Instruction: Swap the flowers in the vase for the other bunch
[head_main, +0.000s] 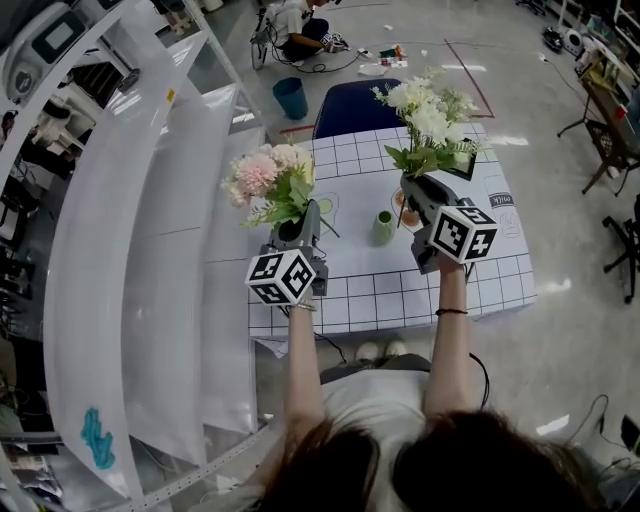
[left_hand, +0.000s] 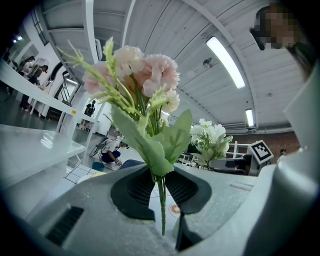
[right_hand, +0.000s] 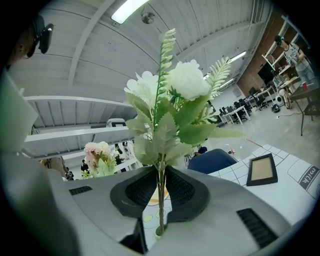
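My left gripper (head_main: 297, 232) is shut on the stems of a pink bunch (head_main: 265, 178), held upright above the table's left part. In the left gripper view the pink flowers (left_hand: 145, 75) rise from between the jaws of the left gripper (left_hand: 161, 187). My right gripper (head_main: 415, 192) is shut on the stems of a white bunch (head_main: 430, 115). A small green vase (head_main: 384, 228) stands on the table between the two grippers. In the right gripper view the white bunch (right_hand: 175, 95) stands in the right gripper (right_hand: 160, 190), its stem end lining up with the vase mouth (right_hand: 159, 230); whether it is inside cannot be told.
The table (head_main: 500, 280) has a white cloth with a grid. A dark picture frame (right_hand: 262, 170) lies at its far right. Behind the table stand a blue chair (head_main: 350, 108) and a teal bin (head_main: 291, 97). White curved shelving (head_main: 130, 250) runs along the left.
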